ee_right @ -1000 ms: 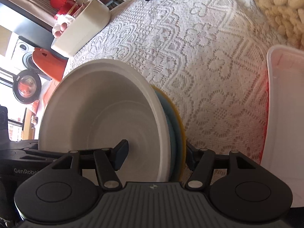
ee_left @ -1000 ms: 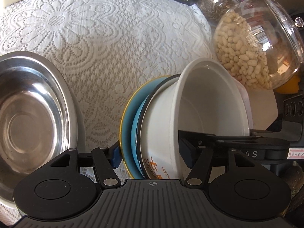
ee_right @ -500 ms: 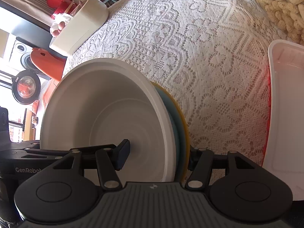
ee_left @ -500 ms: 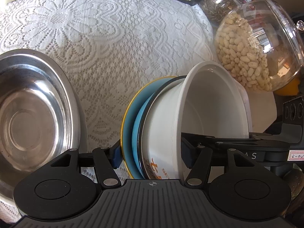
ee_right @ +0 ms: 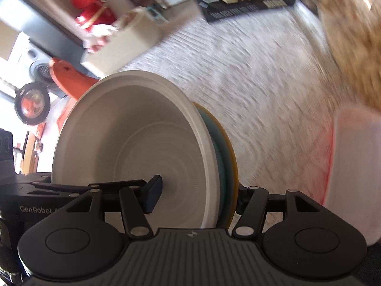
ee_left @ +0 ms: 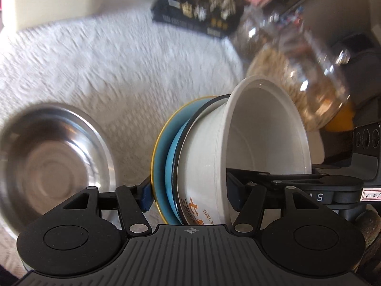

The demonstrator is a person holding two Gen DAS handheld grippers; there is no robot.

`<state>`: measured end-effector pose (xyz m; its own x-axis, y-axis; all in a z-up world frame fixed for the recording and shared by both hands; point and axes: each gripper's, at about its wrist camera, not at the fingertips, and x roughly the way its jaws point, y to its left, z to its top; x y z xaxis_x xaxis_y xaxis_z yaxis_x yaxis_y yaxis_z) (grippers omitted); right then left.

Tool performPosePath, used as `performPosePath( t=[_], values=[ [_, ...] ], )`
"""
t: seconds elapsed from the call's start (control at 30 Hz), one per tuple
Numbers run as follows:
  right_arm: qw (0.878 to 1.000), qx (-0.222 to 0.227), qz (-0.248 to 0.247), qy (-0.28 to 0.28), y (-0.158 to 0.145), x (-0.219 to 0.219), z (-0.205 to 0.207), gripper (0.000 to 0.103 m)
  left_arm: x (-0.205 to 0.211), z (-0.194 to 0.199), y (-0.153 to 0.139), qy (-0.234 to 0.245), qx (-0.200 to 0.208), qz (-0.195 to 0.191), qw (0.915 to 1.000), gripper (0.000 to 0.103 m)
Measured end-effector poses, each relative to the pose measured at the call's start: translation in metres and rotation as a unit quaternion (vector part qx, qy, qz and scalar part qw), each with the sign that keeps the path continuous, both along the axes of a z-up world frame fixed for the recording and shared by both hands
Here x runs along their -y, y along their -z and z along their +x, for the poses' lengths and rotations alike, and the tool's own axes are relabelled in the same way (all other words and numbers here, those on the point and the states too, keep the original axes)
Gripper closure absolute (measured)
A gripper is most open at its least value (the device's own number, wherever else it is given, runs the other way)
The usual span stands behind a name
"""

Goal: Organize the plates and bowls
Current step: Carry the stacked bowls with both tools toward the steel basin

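A white bowl (ee_left: 259, 143) with orange lettering is nested on a blue plate with a yellow rim (ee_left: 162, 157). The stack is held on edge between both grippers, above the lace tablecloth. My left gripper (ee_left: 190, 195) is shut on the stack, one finger behind the plate, the other inside the bowl. My right gripper (ee_right: 197, 195) is shut on the same stack from the opposite side; the bowl (ee_right: 133, 143) and the plate's yellow rim (ee_right: 232, 150) show there. A steel bowl (ee_left: 52, 164) sits on the cloth to the left.
A glass jar of peanuts (ee_left: 304, 76) stands at the right, a second jar behind it. A black box (ee_left: 200, 12) and a cream box (ee_left: 54, 4) lie at the table's far side. A white tray with a red edge (ee_right: 354, 174) is at the right.
Both grippers have lifted the bowl-and-plate stack and tilted upward; the background is now motion-blurred and more of the table's far side shows. The grip is unchanged.
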<state>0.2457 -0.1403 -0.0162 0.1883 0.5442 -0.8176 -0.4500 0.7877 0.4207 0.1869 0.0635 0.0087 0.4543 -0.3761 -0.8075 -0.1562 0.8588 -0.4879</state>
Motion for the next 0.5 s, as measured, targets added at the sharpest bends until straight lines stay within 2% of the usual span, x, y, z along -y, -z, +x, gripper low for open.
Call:
performPosePath(
  t=[0.2, 0.33, 0.5],
  values=[
    [0.998, 0.006, 0.011, -0.064, -0.012, -0.077, -0.008, 0.041, -0.058, -0.039, -0.017, -0.058, 0.019, 0.015, 0.9980, 0.039],
    [0.994, -0.021, 0.006, -0.105, 0.005, -0.130, -0.009, 0.041, -0.092, -0.057, -0.011, -0.089, -0.007, 0.031, 0.9956, 0.039],
    [0.990, -0.064, -0.025, -0.119, 0.037, -0.172, -0.012, 0.042, -0.124, -0.065, 0.014, -0.099, -0.036, 0.048, 0.9933, 0.039]
  ],
)
